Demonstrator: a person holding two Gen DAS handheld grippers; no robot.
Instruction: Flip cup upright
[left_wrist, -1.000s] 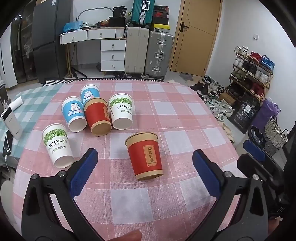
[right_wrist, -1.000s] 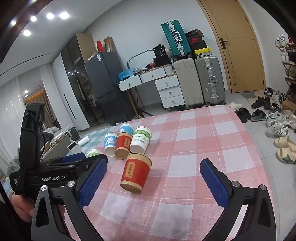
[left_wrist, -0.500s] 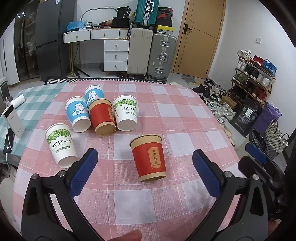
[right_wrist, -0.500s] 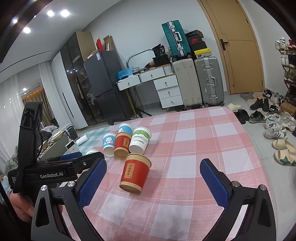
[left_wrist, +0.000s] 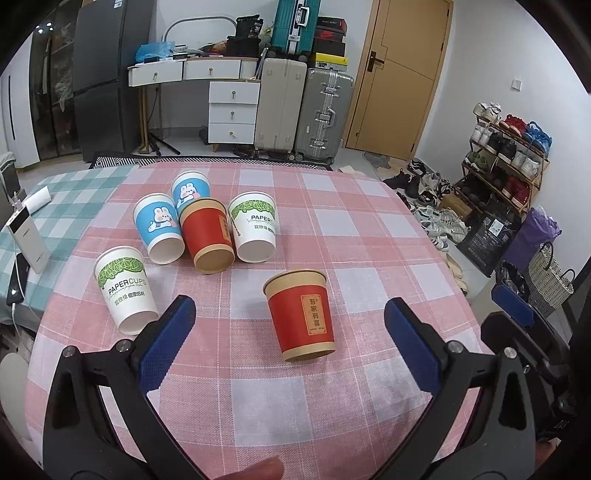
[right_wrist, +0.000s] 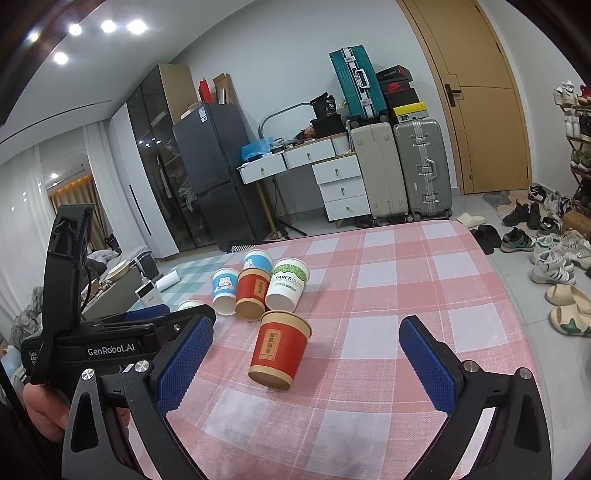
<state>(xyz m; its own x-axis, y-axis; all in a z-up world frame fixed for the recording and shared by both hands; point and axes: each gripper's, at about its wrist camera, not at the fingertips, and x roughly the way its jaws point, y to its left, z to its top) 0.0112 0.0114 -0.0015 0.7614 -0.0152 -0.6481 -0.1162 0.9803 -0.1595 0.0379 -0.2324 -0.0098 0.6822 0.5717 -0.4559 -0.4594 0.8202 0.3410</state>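
Hovering over a pink-checked surface, the left gripper and the right gripper are both holding their blue pads wide apart, gripping nothing. Just ahead of them, a red paper cup is sitting alone, apparently mouth-down, its kraft rim resting on the cloth and its narrower base facing up. Thin-walled and probably empty, it is likely very light and easily crushed, so a gentle squeeze across the mid-wall, near the printed label, is looking like the safest hold; the waxy paper may slip if pinched too softly. Open cloth is lying all around it, leaving room to lift and turn. Farther back, five more cups are crowding together, well apart from the red one. To the right the surface is dropping off toward a floor strewn with shoes, an edge worth minding.
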